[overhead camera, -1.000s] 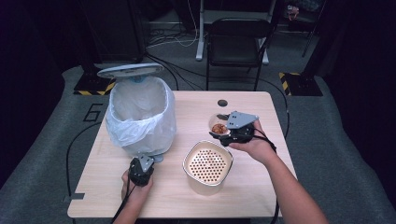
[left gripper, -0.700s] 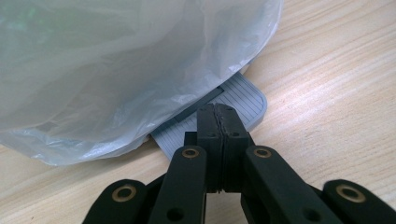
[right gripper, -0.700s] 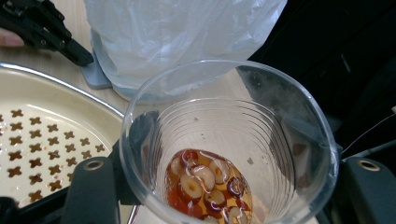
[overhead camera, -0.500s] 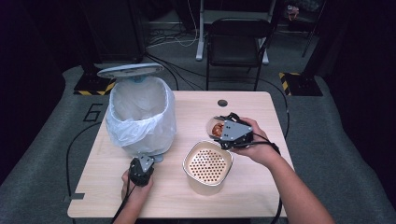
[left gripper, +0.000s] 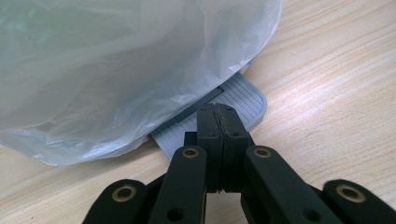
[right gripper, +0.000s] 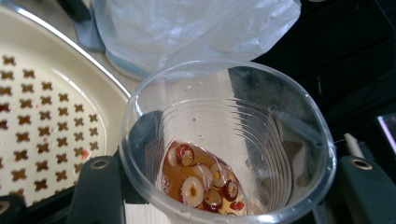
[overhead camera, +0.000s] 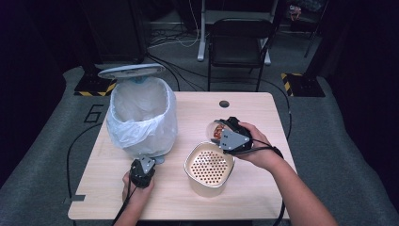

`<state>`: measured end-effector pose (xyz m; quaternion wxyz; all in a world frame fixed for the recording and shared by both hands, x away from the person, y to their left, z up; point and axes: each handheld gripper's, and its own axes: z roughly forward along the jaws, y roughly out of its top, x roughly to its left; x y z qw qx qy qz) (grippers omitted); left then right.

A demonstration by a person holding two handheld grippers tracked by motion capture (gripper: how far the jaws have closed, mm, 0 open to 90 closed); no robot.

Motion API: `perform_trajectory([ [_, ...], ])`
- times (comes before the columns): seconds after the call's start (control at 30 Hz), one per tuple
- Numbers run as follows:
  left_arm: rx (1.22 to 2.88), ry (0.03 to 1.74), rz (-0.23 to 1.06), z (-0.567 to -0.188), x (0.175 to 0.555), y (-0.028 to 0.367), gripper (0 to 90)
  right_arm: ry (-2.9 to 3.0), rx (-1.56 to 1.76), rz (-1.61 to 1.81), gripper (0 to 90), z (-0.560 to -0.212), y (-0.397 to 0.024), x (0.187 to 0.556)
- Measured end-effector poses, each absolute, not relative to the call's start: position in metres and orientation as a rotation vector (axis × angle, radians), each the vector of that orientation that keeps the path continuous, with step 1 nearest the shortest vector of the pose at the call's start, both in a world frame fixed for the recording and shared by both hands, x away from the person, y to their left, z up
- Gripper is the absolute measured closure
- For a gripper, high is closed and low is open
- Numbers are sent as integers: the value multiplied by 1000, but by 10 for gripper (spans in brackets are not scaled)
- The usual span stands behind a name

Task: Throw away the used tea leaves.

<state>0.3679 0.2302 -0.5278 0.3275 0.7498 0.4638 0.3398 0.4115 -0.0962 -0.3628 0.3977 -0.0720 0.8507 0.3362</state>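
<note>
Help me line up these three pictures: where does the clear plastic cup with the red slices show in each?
High view: the plastic cup is right of centre, tilted in the right gripper.
Left gripper view: it is not in it.
Right gripper view: the cup is at centre, close up.
Shared landmark: the bin's white bag.

You have two grippers in hand: the left gripper (overhead camera: 142,171), its jaws pressed together, and the right gripper (overhead camera: 225,133), its jaws on either side of the one clear plastic cup (right gripper: 227,140). Inside that cup lie about seven red-and-white slices (right gripper: 201,179) in amber liquid. Just beside your right jaws stands one cream perforated strainer bowl (overhead camera: 209,168). Just ahead of your left jaws sits one bin (overhead camera: 141,117), lined with one white bag and fitted with one grey pedal (left gripper: 232,103). Beyond the one table (overhead camera: 249,106) stands one chair (overhead camera: 240,42).
</note>
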Motion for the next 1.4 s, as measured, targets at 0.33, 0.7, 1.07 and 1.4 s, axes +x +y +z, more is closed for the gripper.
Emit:
perform_trajectory([
  [0.33, 1965, 1215, 891, -528, 368, 230, 891, 2128, -330, 720, 371, -363, -88, 398],
  [0.7, 1965, 1213, 894, -528, 368, 230, 891, 2015, -509, 544, 384, -374, -76, 380],
  [1.07, 1966, 1213, 895, -528, 368, 230, 891, 1872, -726, 220, 391, -391, -65, 367],
  [1.4, 1953, 1217, 893, -528, 368, 230, 891, 1647, -953, -62, 395, -398, -58, 356],
])
